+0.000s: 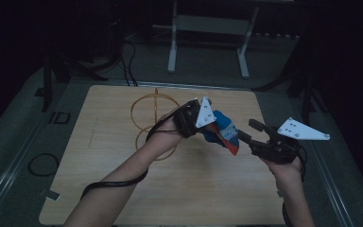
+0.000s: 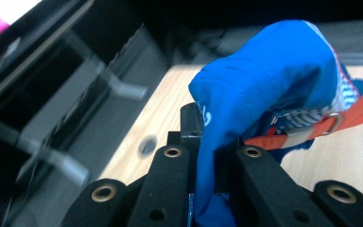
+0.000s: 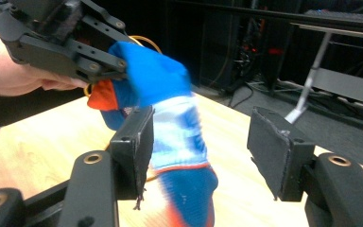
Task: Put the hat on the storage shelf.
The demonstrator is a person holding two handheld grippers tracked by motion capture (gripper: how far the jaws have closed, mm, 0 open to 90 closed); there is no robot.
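A blue sock (image 1: 224,130) with white stripes and orange trim hangs above the middle of the wooden table (image 1: 123,189). My left gripper (image 1: 208,125) is shut on its blue end; in the left gripper view both black fingers (image 2: 172,156) pinch the bunched sock (image 2: 264,71). My right gripper (image 1: 248,131) faces it from the right with its jaws wide apart. In the right gripper view the sock (image 3: 179,127) hangs down between the two pads (image 3: 269,146), lying against the left one and clear of the right one. The left gripper (image 3: 113,66) holds the sock from the upper left there.
Orange wire rings (image 1: 153,116) lie on the table behind my left hand. A white metal stand (image 1: 172,47) is on the floor beyond the far edge. A black cable loop (image 1: 42,164) lies on the floor at the left, and a cable trails along my left forearm.
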